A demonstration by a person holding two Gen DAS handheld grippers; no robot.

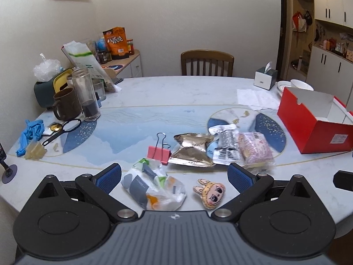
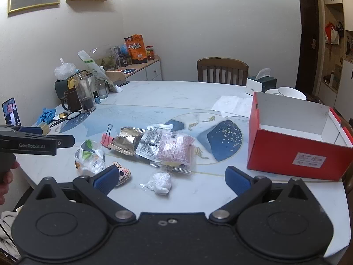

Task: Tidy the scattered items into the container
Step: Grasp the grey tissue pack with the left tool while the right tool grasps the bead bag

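Both claws, left (image 1: 174, 176) and right (image 2: 172, 177), hang wide and empty over the pale marble-patterned table (image 1: 176, 92), where a crumpled clear plastic packet (image 1: 154, 185), plush cartoon-face charm (image 1: 209, 193), red binder clip (image 1: 160, 153) and gold foil pouch (image 1: 192, 150) lie scattered (snack packs beside them), well apart from the open red cardboard box (image 2: 295, 152).

an open red box (image 2: 293, 154) with a white inside stands upright at the right of the desk (image 2: 167, 92), nothing visible in it. well left of it lies a loose heap: a pink packet (image 2: 176, 150) overlapping a clear printed packet (image 2: 150, 143), a gold foil pouch (image 2: 128, 141), and a red binder clip (image 1: 159, 153). nearer lie a crumpled clear bag (image 1: 154, 185), a cartoon-face charm (image 1: 209, 193) and a white wad (image 2: 160, 183).
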